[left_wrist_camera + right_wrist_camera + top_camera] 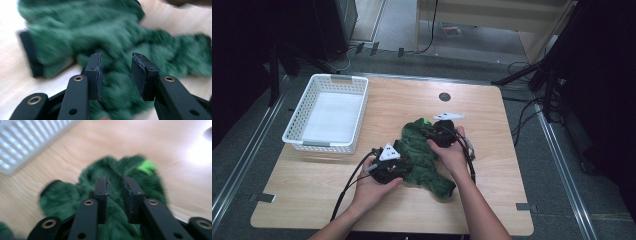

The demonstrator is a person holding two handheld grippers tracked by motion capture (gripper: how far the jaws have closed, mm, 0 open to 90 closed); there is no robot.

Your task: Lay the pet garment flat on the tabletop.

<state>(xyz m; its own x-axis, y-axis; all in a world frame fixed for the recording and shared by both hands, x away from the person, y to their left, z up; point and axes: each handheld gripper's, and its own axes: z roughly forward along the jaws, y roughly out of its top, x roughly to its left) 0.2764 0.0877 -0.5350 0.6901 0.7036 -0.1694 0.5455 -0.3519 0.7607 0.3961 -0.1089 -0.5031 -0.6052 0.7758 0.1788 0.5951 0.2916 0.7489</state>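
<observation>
Green fleece garment (424,157) bunched mid-table, long axis toward the near right corner; left gripper (116,75) jaws part-open straddling a fold, right gripper (115,195) narrow, pinching the far end

tongs (116,75): black jaws | brass rivets | grey plate | black cable

A: Setting: a pale wooden surface (492,200) on grey carpet floor (552,165), with metal floor rails (242,165) at both sides.

B: Behind: dark stands (552,75), trailing cables (522,120), light-wood furniture (492,15).
</observation>
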